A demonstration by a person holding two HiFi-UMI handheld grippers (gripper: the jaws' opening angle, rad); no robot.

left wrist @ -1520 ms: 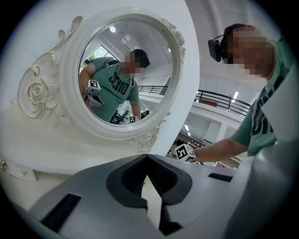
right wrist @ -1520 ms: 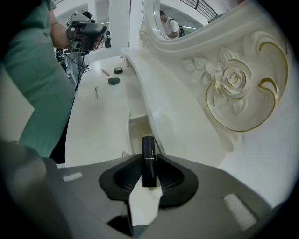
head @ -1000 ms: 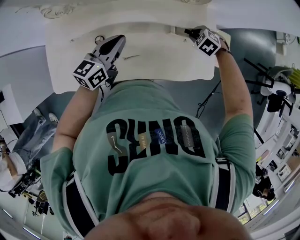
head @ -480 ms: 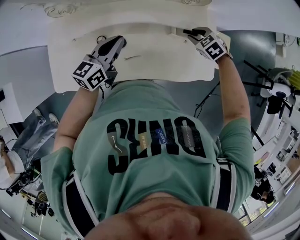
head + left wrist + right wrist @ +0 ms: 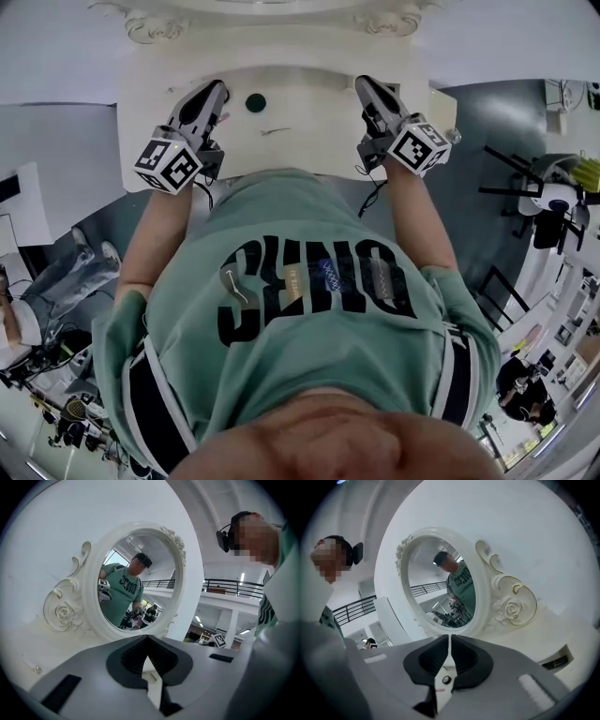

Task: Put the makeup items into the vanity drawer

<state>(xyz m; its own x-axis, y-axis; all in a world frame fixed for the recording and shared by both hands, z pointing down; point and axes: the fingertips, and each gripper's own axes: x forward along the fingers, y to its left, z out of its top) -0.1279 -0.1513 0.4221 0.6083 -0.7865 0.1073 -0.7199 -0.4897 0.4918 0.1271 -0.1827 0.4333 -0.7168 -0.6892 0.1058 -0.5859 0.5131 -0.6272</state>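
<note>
A white vanity top (image 5: 300,141) lies in front of me in the head view. On it sit a small dark round item (image 5: 255,102) and a thin stick-like item (image 5: 274,130). My left gripper (image 5: 212,91) hovers just left of the round item; its jaws are shut and empty, and it faces the oval mirror (image 5: 136,578). My right gripper (image 5: 366,89) hangs over the right half of the top. Its jaws are closing, down to a thin slit, with nothing between them (image 5: 449,644). No drawer front shows in the head view.
The ornate white mirror frame with a carved rose (image 5: 511,607) rises at the back of the vanity. A dark slot (image 5: 557,659) shows low on the right in the right gripper view. Grey floor and black stands (image 5: 525,178) lie to the right.
The right gripper has come away from the vanity's far right back corner to the front right of the top. The left gripper shifted slightly back. The dark round item has come into view.
</note>
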